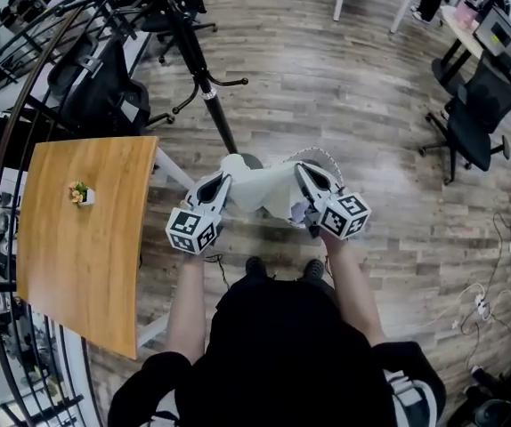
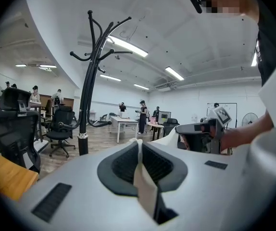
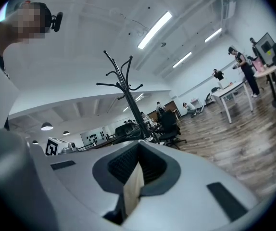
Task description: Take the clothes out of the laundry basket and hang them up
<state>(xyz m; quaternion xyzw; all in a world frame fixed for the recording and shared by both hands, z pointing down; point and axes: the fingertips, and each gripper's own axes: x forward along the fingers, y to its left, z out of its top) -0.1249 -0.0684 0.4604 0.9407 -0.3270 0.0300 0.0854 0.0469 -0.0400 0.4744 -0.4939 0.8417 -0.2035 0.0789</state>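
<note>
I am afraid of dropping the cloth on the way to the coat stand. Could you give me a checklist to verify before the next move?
1. Jaws of the left gripper closed on the white garment: ok.
2. Jaws of the right gripper closed on the same garment: ok.
3. Garment held between both grippers: ok.
4. The coat stand is ahead, and its hooks look bare in both gripper views: ok.
5. The wooden table is off to the left, apart from the garment: ok.
6. Lower edge of the garment off the floor: cannot tell, it is hidden under the grippers.
</note>
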